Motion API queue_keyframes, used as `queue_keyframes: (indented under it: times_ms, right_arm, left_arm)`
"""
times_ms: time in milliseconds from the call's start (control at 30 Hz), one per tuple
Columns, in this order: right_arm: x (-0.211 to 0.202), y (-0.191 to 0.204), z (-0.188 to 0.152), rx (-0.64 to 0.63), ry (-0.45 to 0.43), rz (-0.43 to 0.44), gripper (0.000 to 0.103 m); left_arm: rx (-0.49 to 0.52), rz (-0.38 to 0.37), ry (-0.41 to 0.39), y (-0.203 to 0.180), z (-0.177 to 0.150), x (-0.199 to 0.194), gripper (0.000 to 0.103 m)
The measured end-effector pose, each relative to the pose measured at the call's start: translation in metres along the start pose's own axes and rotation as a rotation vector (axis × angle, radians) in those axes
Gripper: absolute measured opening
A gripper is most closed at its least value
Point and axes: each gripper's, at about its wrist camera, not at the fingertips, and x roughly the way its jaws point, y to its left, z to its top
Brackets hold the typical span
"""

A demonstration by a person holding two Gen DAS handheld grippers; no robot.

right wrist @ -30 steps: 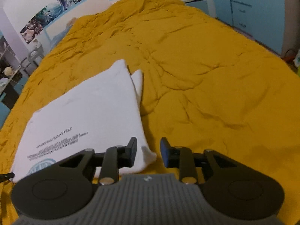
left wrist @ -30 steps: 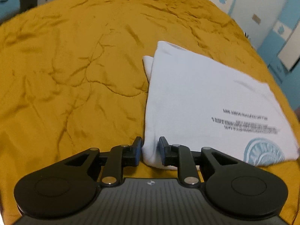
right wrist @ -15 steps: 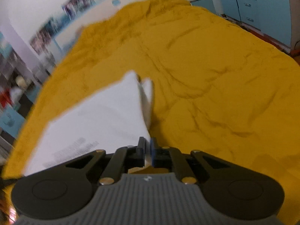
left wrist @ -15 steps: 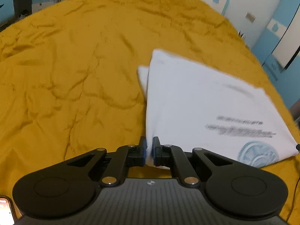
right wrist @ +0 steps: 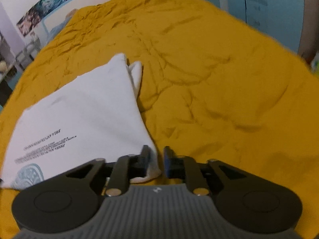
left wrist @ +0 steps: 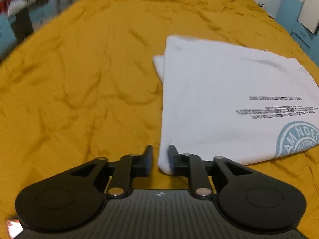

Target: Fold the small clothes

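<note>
A folded white T-shirt point(left wrist: 219, 99) with black print and a pale blue round logo lies flat on the mustard bedspread point(left wrist: 79, 79). In the left wrist view its near left corner sits between the fingers of my left gripper point(left wrist: 160, 150), resting against the right finger with a gap on the left. The jaws are opening. In the right wrist view the T-shirt point(right wrist: 83, 111) has its near right corner beside the left finger of my right gripper point(right wrist: 156, 150). Those jaws are opening too, and the pads do not press the cloth.
The wrinkled bedspread point(right wrist: 219, 79) fills most of both views. Blue cabinets point(right wrist: 269, 10) stand at the far right, a wall with posters point(right wrist: 39, 18) at the far left, and a cluttered shelf point(left wrist: 24, 4) beyond the bed's far left edge.
Both grippers stood open a second ago, pinched shut on the shirt's near corners half a second ago, and have now parted again. The corners lie back on the bed.
</note>
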Motion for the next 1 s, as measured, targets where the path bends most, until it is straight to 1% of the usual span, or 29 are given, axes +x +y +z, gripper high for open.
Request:
queue_keyframes:
  times_ms: [67, 100, 133, 167, 200, 267, 333, 367, 433, 500, 567, 633, 667, 700, 767, 900, 967, 1000]
  right_arm:
    - [-0.014, 0.006, 0.002, -0.054, -0.033, -0.026, 0.02]
    - [-0.019, 0.01, 0.004, -0.076, -0.044, -0.025, 0.021]
    - [-0.024, 0.012, 0.007, -0.08, -0.048, -0.015, 0.024]
    - [-0.026, 0.013, 0.012, -0.074, -0.05, 0.004, 0.032]
    - [-0.027, 0.013, 0.016, -0.061, -0.051, 0.023, 0.041]
    - [-0.029, 0.01, 0.027, -0.013, -0.052, 0.077, 0.047]
    - [-0.024, 0.006, 0.039, 0.049, -0.048, 0.134, 0.05]
    - [-0.02, 0.005, 0.045, 0.073, -0.048, 0.158, 0.051]
    - [-0.011, 0.003, 0.056, 0.114, -0.05, 0.184, 0.052]
    - [0.002, 0.001, 0.066, 0.144, -0.043, 0.191, 0.052]
    - [0.02, -0.001, 0.076, 0.186, -0.027, 0.212, 0.052]
    - [0.04, -0.004, 0.085, 0.224, -0.012, 0.24, 0.052]
    - [0.05, -0.005, 0.088, 0.236, -0.005, 0.246, 0.053]
    - [0.06, -0.006, 0.091, 0.246, 0.004, 0.248, 0.056]
    - [0.084, -0.007, 0.098, 0.259, 0.023, 0.246, 0.059]
    - [0.125, -0.011, 0.106, 0.276, 0.053, 0.251, 0.058]
    - [0.141, -0.015, 0.109, 0.288, 0.063, 0.264, 0.056]
    - [0.148, -0.017, 0.111, 0.298, 0.062, 0.274, 0.052]
  left_arm:
    - [0.039, 0.021, -0.056, -0.006, 0.003, -0.015, 0.026]
    - [0.053, 0.023, -0.082, -0.009, 0.005, -0.021, 0.028]
    - [0.057, 0.013, -0.105, -0.012, 0.008, -0.027, 0.032]
    - [0.055, -0.001, -0.121, -0.015, 0.013, -0.031, 0.034]
    - [0.049, -0.018, -0.141, -0.017, 0.017, -0.035, 0.038]
    - [0.04, -0.049, -0.185, -0.025, 0.029, -0.039, 0.042]
    - [0.031, -0.051, -0.216, -0.033, 0.041, -0.038, 0.051]
    - [0.032, -0.052, -0.223, -0.038, 0.047, -0.034, 0.052]
    - [0.03, -0.08, -0.217, -0.045, 0.057, -0.023, 0.053]
    - [0.018, -0.093, -0.191, -0.052, 0.067, -0.006, 0.053]
    - [0.014, -0.097, -0.176, -0.058, 0.073, 0.01, 0.053]
    - [0.012, -0.122, -0.159, -0.062, 0.078, 0.027, 0.053]
    - [0.009, -0.13, -0.149, -0.063, 0.078, 0.034, 0.053]
    - [0.006, -0.133, -0.142, -0.065, 0.079, 0.041, 0.053]
    - [0.001, -0.136, -0.131, -0.065, 0.082, 0.055, 0.053]
    - [-0.014, -0.142, -0.12, -0.063, 0.085, 0.077, 0.053]
    - [-0.021, -0.139, -0.108, -0.061, 0.085, 0.086, 0.053]
    - [-0.022, -0.135, -0.102, -0.059, 0.085, 0.09, 0.053]
